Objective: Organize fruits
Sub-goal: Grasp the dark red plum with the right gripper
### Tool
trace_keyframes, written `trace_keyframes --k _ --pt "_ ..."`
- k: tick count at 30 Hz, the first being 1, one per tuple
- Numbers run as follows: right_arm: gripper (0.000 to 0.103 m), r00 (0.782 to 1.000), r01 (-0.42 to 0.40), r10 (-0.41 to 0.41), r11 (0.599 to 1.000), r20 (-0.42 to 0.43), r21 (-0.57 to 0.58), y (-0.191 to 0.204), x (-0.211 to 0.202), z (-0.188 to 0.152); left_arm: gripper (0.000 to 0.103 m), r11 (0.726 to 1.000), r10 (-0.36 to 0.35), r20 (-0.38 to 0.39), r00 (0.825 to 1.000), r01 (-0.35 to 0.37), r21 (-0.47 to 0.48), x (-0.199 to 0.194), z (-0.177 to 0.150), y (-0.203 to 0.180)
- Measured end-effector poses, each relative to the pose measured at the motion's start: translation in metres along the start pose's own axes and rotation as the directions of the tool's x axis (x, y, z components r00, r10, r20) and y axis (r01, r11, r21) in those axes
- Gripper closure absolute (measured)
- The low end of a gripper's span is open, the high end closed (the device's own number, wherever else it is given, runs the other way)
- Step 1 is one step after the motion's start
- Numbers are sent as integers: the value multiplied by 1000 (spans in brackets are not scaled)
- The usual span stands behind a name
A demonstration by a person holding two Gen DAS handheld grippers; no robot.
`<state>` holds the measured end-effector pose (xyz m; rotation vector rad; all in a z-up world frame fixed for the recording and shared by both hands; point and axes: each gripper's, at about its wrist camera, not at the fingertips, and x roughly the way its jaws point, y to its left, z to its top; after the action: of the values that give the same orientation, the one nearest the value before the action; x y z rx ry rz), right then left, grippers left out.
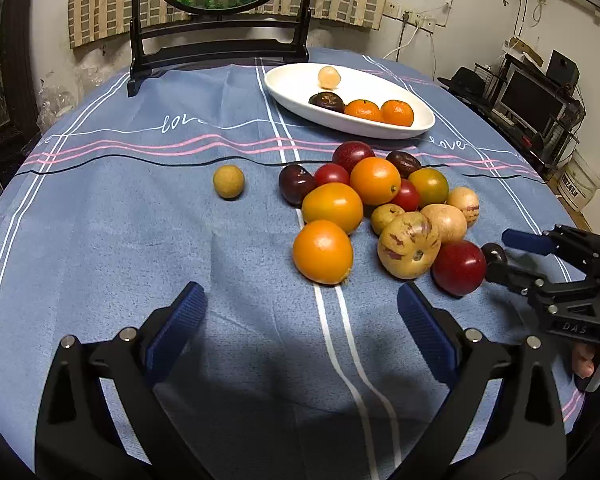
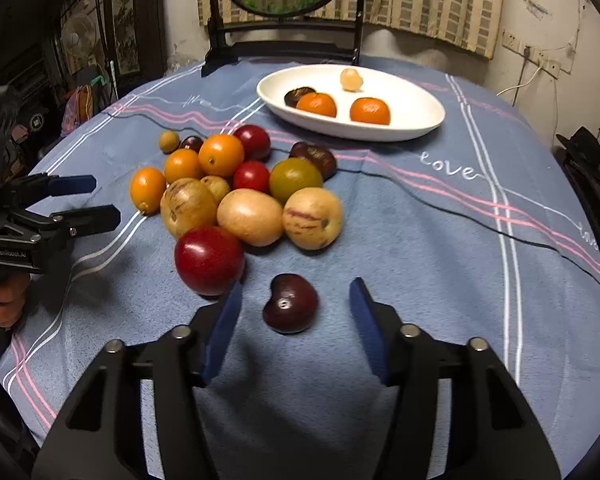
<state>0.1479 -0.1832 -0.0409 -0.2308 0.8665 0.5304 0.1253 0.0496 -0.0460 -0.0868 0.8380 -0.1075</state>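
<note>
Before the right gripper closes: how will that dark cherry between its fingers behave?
The dark cherry is rounded and glossy, so it may slip or squirt from the right gripper if pinched off-centre. It looks small and probably light. Lying loose on the blue tablecloth, it could roll toward the red plum.

On the worktop (image 2: 420, 240): three orange kumquat-like fruits (image 1: 322, 251), three pale purple-streaked pepino melons (image 2: 312, 218), two large dark-red plums (image 2: 209, 260), two red tomatoes (image 2: 251, 176), one green-orange tomato (image 2: 295, 178), two tan longans (image 1: 229, 181) — and three small dark fruits (image 2: 290, 308). In the white oval dish (image 2: 420, 120): two mandarins (image 2: 370, 111), one dark fruit, one pale peeled fruit (image 2: 351, 79) — four in all.
</note>
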Motion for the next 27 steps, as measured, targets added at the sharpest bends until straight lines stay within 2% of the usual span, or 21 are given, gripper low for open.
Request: trace_keyframes --k 1,2,11,14,18,23,27 --pt "58 1000 -1 1 1000 -3 -2 0 1 0 4 1000 -1 2 1000 1 -1 0 0 0" --pt "59 1000 -3 3 1000 -8 -2 1 2 0 4 1000 -2 3 1000 2 -1 -1 0 0" --pt "62 999 4 -3 1000 -45 18 -3 9 0 4 1000 1 3 1000 -1 -6 0 1 1" --pt "70 998 -7 9 1000 -58 19 -3 12 0 4 1000 -2 -2 1000 2 -10 1 1 2" --pt "72 998 -17 19 999 -53 27 -3 11 0 4 1000 -9 -13 1000 9 -19 3 1 4" --pt "72 995 -101 100 988 17 118 -18 0 -1 4 999 -23 -18 1000 22 -31 5 2 6" --pt "72 974 -217 194 950 121 226 -39 -12 -5 5 999 -33 -25 999 32 -36 8 2 6"
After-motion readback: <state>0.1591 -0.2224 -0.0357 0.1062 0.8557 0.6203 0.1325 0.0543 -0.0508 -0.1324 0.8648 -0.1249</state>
